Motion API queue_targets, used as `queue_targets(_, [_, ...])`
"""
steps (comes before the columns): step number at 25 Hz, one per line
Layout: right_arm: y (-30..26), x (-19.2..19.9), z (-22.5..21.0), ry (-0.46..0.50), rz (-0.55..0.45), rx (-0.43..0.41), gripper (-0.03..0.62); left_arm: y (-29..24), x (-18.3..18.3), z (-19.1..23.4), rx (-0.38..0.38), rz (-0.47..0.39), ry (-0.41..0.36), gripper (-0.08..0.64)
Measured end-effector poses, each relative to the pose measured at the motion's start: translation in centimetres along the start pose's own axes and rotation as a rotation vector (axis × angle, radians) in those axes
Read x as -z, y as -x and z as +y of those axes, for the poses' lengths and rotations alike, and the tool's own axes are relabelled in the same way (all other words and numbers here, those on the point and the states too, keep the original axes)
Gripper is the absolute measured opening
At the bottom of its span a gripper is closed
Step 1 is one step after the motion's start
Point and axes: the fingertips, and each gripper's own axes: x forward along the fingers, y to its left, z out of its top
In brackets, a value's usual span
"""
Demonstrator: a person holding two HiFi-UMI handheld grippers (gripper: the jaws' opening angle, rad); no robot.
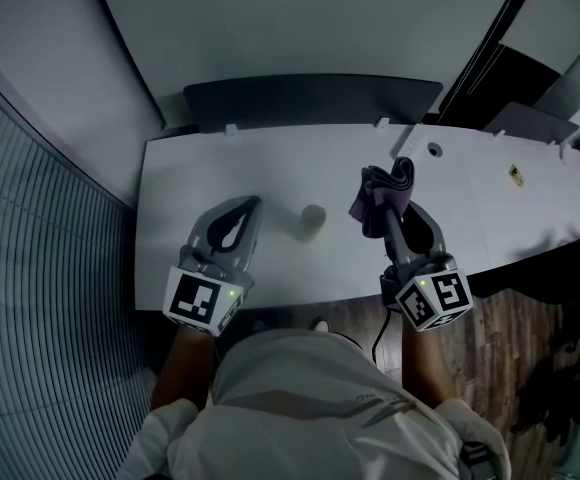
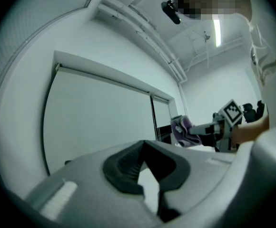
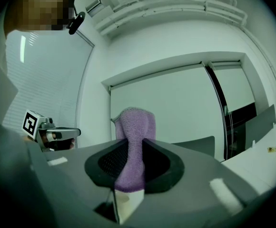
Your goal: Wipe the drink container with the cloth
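**Item 1 – left gripper** (image 1: 250, 208). Over the left part of the tabletop (image 1: 220, 163), near the front edge, pointing level toward the back edge. Its jaws are pressed together with nothing between them.
Risk: you cannot steady anything with it as it stands. If you bring it in closed, the tips will likely knock the target instead of bracing it.

**Item 2 – drink container** (image 1: 313, 220). A small pale cup, upright, about midway along the tabletop and a little nearer the front edge than the back. It stands between the 2 grippers, apart from both, and nothing holds it.
Risk: it looks light. A sideways swipe against it while it is unbraced could tip it or slide it toward the front edge and off. Whether it holds liquid cannot be told.

**Item 3 – right gripper** (image 3: 133, 151). Over the right part of the tabletop, jaws clamped on the purple cloth (image 3: 135, 122). The cloth is pinched at 1 fold, and most of it is bunched beyond the tips.
Risk: with so narrow a bite, dragging it across the cup may pull the cloth out. The loose bunch also hides the tips from you, so hard plastic may meet the cup first.
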Motion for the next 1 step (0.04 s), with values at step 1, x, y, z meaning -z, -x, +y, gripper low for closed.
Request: queue_targets(1, [0.03,0.05,0.06,0.001,0.0,0.0,0.094,0.07,0.06,-0.01,0.001,0.001,0.0,0.003])
